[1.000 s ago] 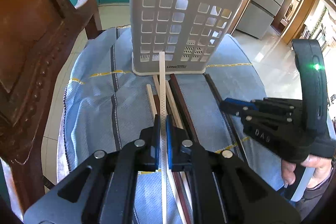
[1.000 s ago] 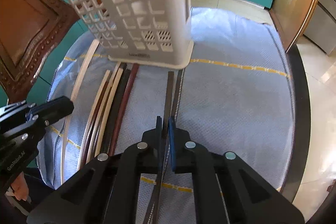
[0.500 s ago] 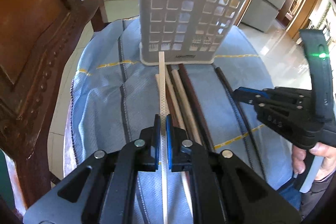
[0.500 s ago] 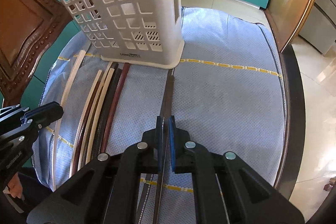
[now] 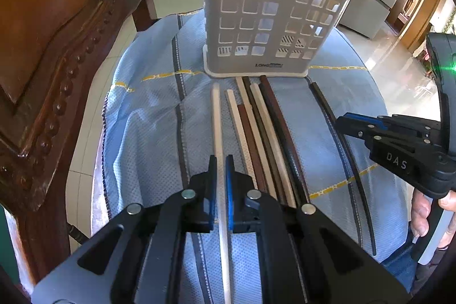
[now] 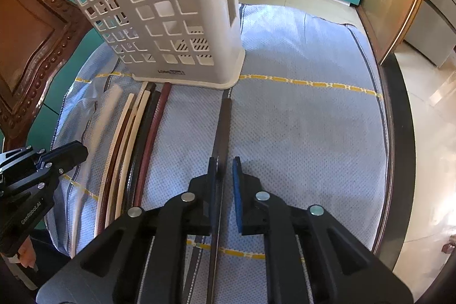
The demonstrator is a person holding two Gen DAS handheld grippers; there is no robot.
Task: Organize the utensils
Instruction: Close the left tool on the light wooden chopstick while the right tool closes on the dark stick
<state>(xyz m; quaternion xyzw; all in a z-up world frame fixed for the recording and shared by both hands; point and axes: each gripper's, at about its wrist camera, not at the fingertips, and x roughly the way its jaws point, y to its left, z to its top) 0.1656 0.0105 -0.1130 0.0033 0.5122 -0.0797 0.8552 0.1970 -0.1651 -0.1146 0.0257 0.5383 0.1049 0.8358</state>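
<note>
White, slim and long, one chopstick [image 5: 217, 121] sits pinched between the pads of the left gripper [image 5: 220, 170], its tip aimed at the basket [image 5: 273, 10] standing upright on the blue cloth [image 5: 142, 133]. Just beside it a bundle of chopsticks [image 5: 262, 133], cream and dark brown, lies flat on the cloth with its ends near the basket's foot. Well apart to the right, a dark chopstick [image 6: 223, 127] runs between the pads of the right gripper [image 6: 224, 170], whose jaws are opening; a gap shows on one side. A carved wooden chair [image 5: 42, 47] stands at the left.
</note>
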